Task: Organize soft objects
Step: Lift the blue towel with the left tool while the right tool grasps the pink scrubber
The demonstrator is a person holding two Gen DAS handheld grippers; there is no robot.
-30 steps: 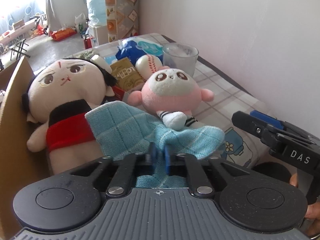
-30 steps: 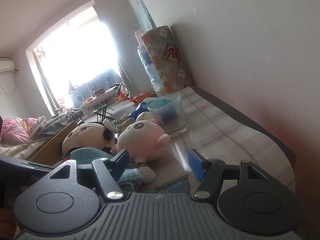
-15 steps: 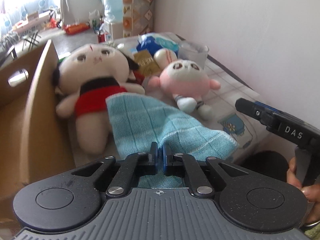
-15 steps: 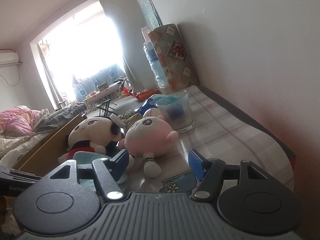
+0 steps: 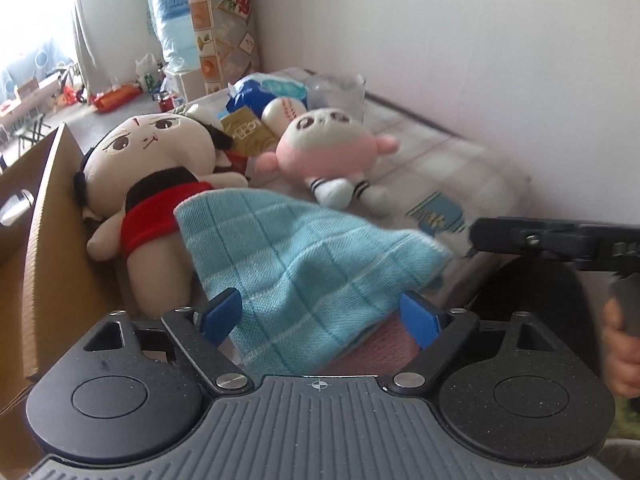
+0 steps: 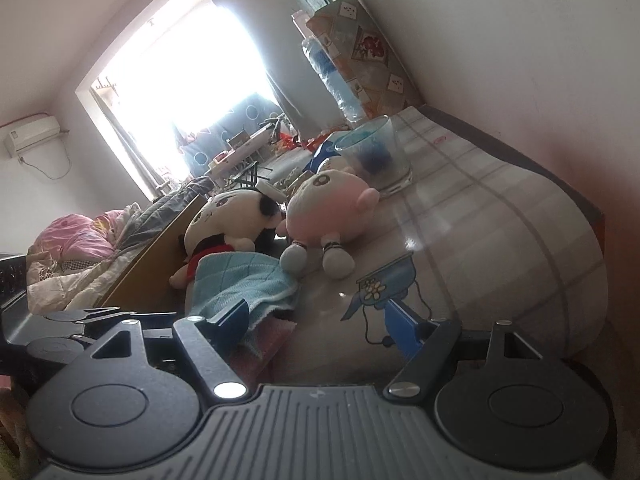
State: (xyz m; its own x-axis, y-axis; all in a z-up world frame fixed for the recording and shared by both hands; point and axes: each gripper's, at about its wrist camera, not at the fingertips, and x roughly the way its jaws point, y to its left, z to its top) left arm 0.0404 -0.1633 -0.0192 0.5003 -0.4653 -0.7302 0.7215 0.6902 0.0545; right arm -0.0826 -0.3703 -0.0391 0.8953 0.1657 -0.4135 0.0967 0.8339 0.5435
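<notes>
Checked surface point(image 5: 460, 160) against a white wall: your left gripper point(image 5: 320, 314) tilts downward, fingers just spread and released, blue towel point(image 5: 304, 256) draped between them over a doll's point(image 5: 160, 168) legs. Your right gripper point(image 6: 320, 318) hovers, fingers apart, widening.

You're working in a lived-in home bedroom: rumpled pink bedding point(image 6: 76, 240) lies at left, an air conditioner point(image 6: 34, 134) hangs by the bright window point(image 6: 180, 88), and plush dolls point(image 5: 160, 168) sit on a table under a checked cloth point(image 6: 500, 216).
</notes>
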